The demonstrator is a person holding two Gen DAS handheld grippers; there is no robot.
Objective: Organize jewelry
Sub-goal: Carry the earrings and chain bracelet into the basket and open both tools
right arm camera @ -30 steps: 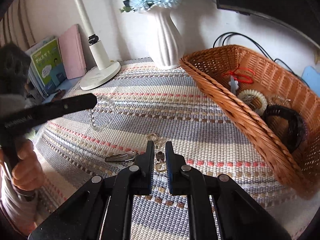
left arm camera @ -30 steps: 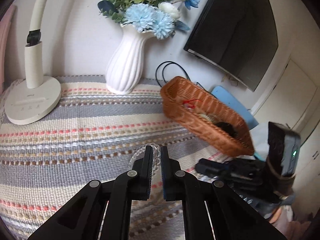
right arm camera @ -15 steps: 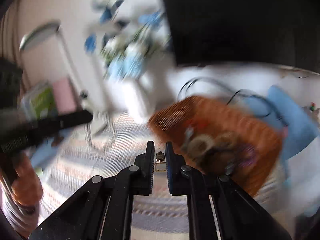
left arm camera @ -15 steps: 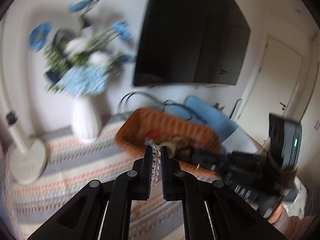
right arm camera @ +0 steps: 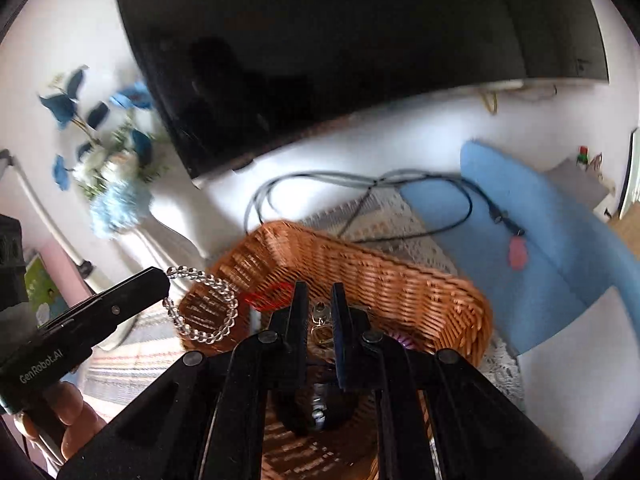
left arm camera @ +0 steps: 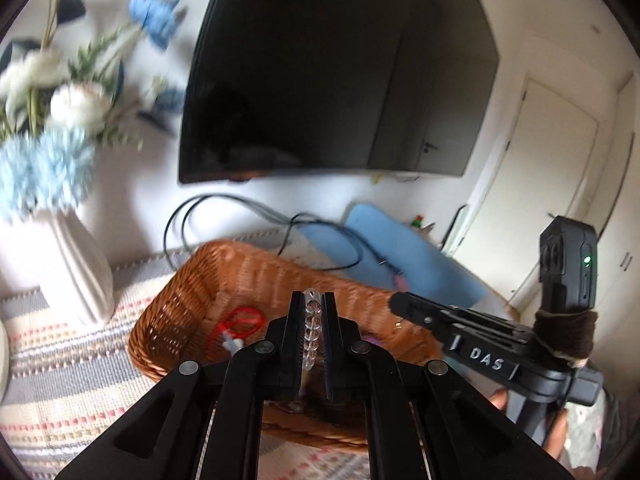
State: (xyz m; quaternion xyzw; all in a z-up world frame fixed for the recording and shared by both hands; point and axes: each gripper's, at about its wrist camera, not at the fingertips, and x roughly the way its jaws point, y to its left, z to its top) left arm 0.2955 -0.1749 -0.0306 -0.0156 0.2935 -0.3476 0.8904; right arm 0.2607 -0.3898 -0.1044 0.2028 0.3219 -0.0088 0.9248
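My left gripper (left arm camera: 313,300) is shut on a clear bead bracelet (left arm camera: 311,328), held above the near side of the brown wicker basket (left arm camera: 188,292). In the right wrist view the bracelet (right arm camera: 204,308) hangs as a loop from the left gripper (right arm camera: 158,280), over the basket's left end. My right gripper (right arm camera: 319,292) is shut on a small metal pendant (right arm camera: 320,320) and hovers over the middle of the basket (right arm camera: 404,280). A red cord (left arm camera: 240,320) and dark jewelry lie inside the basket. The right gripper (left arm camera: 400,304) also shows over its right end.
A white vase (left arm camera: 76,280) with blue and white flowers stands left of the basket on a striped cloth (left arm camera: 60,368). A dark screen (left arm camera: 340,80) hangs on the wall behind. A black cable (left arm camera: 240,208) and a blue mat (left arm camera: 404,256) lie beyond the basket.
Both grippers rose from the striped cloth and swung right to above the basket. The left one carried the bead bracelet, the right one the metal pendant.
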